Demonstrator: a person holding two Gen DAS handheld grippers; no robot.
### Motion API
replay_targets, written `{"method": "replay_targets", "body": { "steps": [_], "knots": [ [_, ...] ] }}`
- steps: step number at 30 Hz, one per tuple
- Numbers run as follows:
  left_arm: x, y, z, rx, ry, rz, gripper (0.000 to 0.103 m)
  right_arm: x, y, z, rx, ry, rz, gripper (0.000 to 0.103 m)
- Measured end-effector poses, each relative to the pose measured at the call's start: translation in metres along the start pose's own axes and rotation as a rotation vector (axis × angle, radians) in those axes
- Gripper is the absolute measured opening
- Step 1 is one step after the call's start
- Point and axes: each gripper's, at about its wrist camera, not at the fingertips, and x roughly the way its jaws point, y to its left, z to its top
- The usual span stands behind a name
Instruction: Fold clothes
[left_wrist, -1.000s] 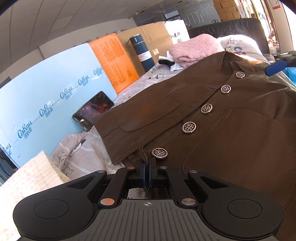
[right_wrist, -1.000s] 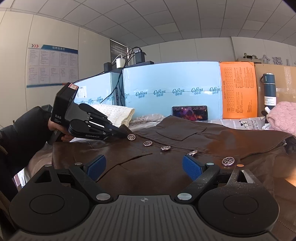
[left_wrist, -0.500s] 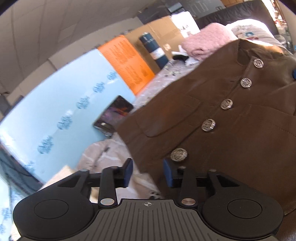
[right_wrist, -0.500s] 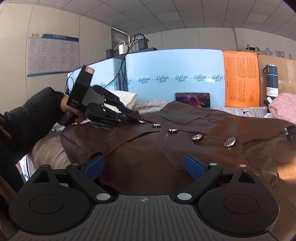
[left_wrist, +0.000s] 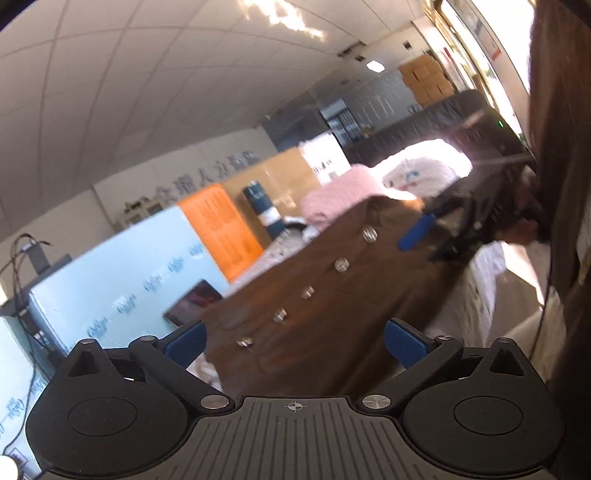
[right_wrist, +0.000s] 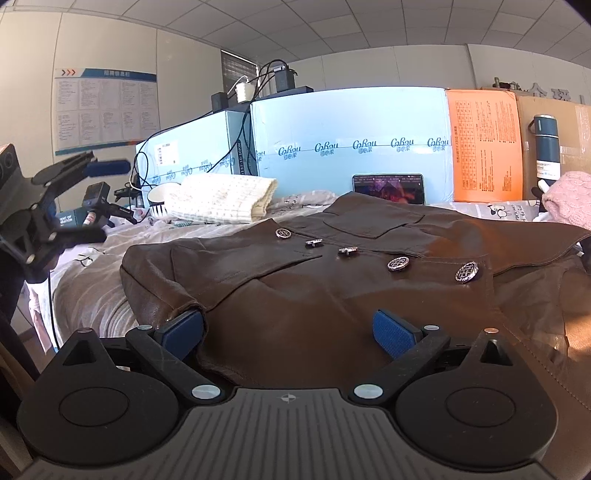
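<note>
Pretty standard office room: white tiled ceiling (right_wrist: 332, 22), pale walls with a notice board (right_wrist: 105, 109) on the left one, stacked cardboard boxes (left_wrist: 428, 83) way in the back, and strong daylight pouring in through a window (left_wrist: 476, 55).

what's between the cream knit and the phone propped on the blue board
In the right wrist view, only rumpled printed bedsheet lies between the cream knit and the phone.
</note>
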Motion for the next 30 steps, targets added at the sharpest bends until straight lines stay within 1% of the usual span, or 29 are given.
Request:
{"method": "replay_targets", "body": {
  "steps": [1,4,5,7,9,12,14,16,20,23,25,28,30],
  "knots": [
    [0.007,-0.006,0.0,0.025,0.038,-0.016,0.103,0.0,0.0,0.0,0.001,0.0,0.0,0.099],
    [0.031,-0.018,-0.001,0.088,0.115,-0.031,0.103,-0.002,0.001,-0.001,0.007,-0.012,-0.01,0.099],
    [0.036,-0.02,-0.002,0.096,0.118,-0.022,0.103,-0.006,0.002,-0.001,0.002,-0.025,-0.036,0.099],
    [0.043,-0.02,-0.001,0.081,0.095,-0.004,0.103,-0.016,0.003,0.0,-0.011,-0.056,-0.1,0.099],
    [0.048,-0.021,-0.002,0.067,0.085,0.022,0.103,-0.029,0.0,0.0,-0.018,-0.087,-0.183,0.1],
    [0.051,-0.022,-0.003,0.06,0.083,0.021,0.103,-0.057,-0.005,-0.005,-0.049,-0.104,-0.276,0.103],
    [0.051,-0.019,-0.002,0.044,0.077,0.025,0.103,-0.07,-0.008,-0.011,-0.072,-0.08,-0.315,0.103],
    [0.051,-0.016,-0.001,0.031,0.075,0.026,0.103,-0.077,-0.01,-0.019,-0.101,-0.031,-0.345,0.103],
    [0.056,-0.016,0.001,0.047,0.096,0.02,0.103,-0.079,-0.008,-0.036,-0.175,0.089,-0.37,0.103],
    [0.059,-0.015,0.001,0.059,0.112,0.014,0.103,-0.073,-0.004,-0.049,-0.224,0.149,-0.38,0.103],
    [0.062,-0.015,0.002,0.067,0.122,0.011,0.103,-0.07,-0.003,-0.057,-0.247,0.17,-0.395,0.103],
    [0.065,-0.014,0.003,0.079,0.138,0.006,0.103,-0.065,-0.007,-0.067,-0.288,0.18,-0.469,0.103],
    [0.068,-0.014,0.004,0.087,0.149,0.002,0.103,-0.063,-0.009,-0.073,-0.31,0.167,-0.519,0.103]
  ]
}}
